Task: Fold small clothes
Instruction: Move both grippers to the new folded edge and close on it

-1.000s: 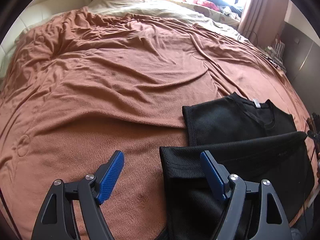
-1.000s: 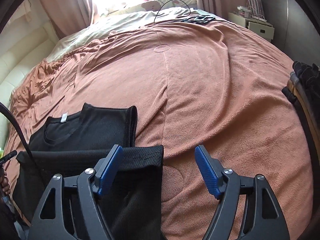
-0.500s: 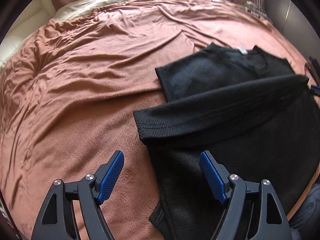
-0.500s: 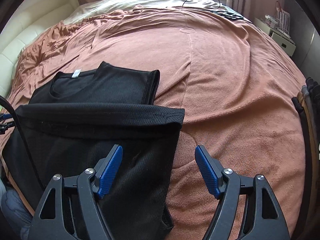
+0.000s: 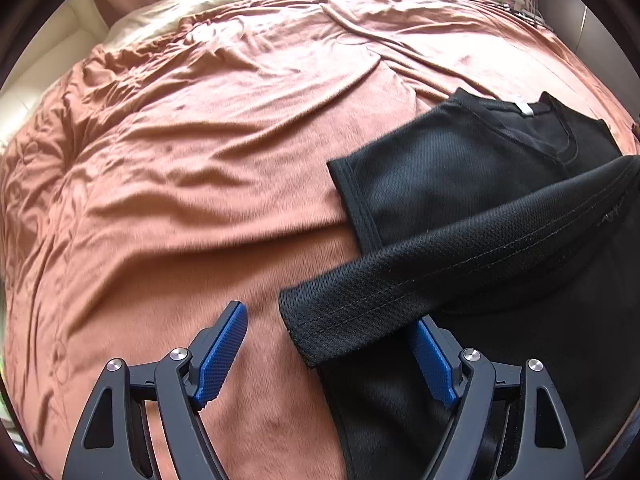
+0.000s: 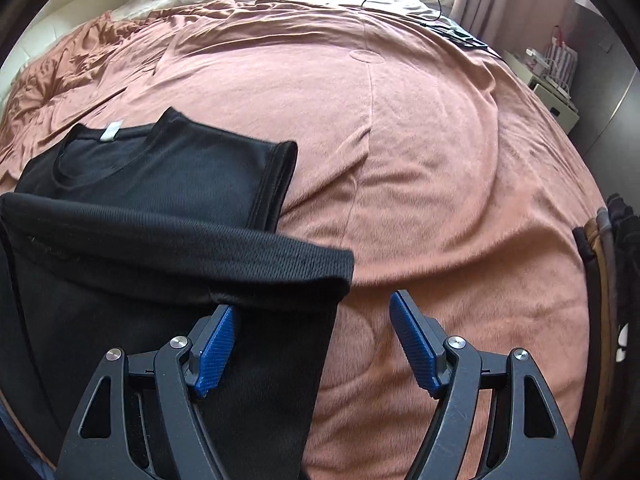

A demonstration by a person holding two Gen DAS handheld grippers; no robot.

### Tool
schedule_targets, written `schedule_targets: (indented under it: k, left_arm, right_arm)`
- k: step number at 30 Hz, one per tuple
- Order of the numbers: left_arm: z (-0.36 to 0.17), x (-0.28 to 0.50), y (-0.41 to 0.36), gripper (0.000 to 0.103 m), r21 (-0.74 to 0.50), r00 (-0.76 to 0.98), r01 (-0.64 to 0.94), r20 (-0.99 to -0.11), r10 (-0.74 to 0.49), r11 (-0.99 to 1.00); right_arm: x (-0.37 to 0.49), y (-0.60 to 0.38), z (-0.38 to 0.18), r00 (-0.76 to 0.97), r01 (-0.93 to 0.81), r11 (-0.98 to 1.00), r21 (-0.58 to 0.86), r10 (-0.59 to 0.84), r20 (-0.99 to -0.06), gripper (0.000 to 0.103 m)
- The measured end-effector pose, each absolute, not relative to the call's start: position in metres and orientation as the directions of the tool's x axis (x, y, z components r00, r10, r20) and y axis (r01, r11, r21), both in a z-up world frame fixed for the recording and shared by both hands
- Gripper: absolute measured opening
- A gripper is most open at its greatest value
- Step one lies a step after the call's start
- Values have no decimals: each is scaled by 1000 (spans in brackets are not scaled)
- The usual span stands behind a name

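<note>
While both tools hang over the bed, the black shirt (image 5: 460,184) lies on the brown blanket (image 5: 200,160) with its lower part doubled up toward the collar, the hem band (image 5: 400,292) running across at mid-garment. Left gripper (image 5: 332,350): fingers spread wide, nothing pinched; the hem's left corner sits between the blue pads (image 5: 224,348), near the 1 o'clock pad, contact unclear. Right gripper (image 6: 320,344): fingers likewise spread, empty; the hem's right corner (image 6: 332,272) lies just past the 11 o'clock pad, partly covering its tip. Shirt occupies the 2 to 4 o'clock part of the left view, 8 to 10 o'clock of the right view. Judgement: a bottom-up fold looks laid but loose (hem band bulges, not flat), so the step in hand seems to be re-gripping the two hem corners. Next move probably calls for closing each tool on its corner at once, lifting evenly, and carrying the hem toward the collar without dragging the layer beneath. Labels: a small white neck tag (image 6: 111,133) inside the collar at 10 o'clock in the right view, too small to read. No brand legible. Dark stacked items (image 6: 600,240) at 3 o'clock, unidentified.
</note>
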State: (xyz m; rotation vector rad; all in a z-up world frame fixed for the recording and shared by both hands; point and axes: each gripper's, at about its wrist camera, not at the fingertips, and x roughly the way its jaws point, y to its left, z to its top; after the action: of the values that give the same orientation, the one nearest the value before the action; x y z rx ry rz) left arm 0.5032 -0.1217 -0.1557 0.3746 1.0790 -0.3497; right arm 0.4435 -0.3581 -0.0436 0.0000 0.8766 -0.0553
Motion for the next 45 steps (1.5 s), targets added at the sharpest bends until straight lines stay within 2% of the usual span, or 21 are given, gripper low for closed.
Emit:
schedule_targets:
  k: [13, 15, 17, 22, 24, 26, 31, 33, 37, 39, 41, 45]
  left_arm:
    - [-147, 550, -134, 79, 112, 470, 421, -875, -111, 900]
    - [-142, 550, -133, 76, 100, 479, 413, -870, -122, 905]
    - [-139, 549, -130, 64, 83, 472, 412, -871, -135, 907]
    - [-134, 543, -119, 61, 28, 455, 418, -871, -183, 908]
    - [-136, 542, -118, 60, 12, 439, 421, -878, -192, 907]
    - [-140, 542, -118, 52, 19, 427, 423, -886, -181, 906]
    - [-149, 547, -115, 46, -20, 416, 399, -887, -200, 917]
    - [-152, 549, -116, 42, -30, 411, 396, -888, -206, 918]
    - [-154, 551, -116, 21, -62, 402, 395, -885, -234, 917]
    - [-152, 551, -113, 14, -70, 404, 385, -884, -237, 920]
    - [-148, 550, -111, 11, -70, 416, 380, -878, -238, 922]
    - [-135, 546, -108, 10, -57, 447, 379, -863, -237, 923]
  right_arm:
    - [490, -373, -30, 686, 150, 989, -7, -110, -719, 73]
    - [487, -375, -26, 701, 154, 988, 11, -101, -706, 73]
    - [483, -377, -24, 709, 147, 989, 22, -90, -700, 73]
    - [467, -379, -32, 710, 97, 994, 55, -30, -704, 72]
    - [463, -382, -38, 702, 69, 993, 95, 20, -712, 62]
    - [464, -388, -40, 688, 55, 992, 109, 42, -724, 54]
    - [469, -398, -53, 667, 46, 989, 143, 76, -741, 50]
    - [475, -400, -55, 654, 41, 986, 162, 96, -750, 41]
    - [484, -405, -59, 649, 40, 980, 193, 122, -751, 32]
    - [485, -405, -58, 656, 43, 977, 207, 129, -744, 14]
    - [485, -408, -58, 659, 52, 974, 221, 133, -740, 3]
    - [476, -407, -49, 687, 61, 975, 215, 116, -718, 1]
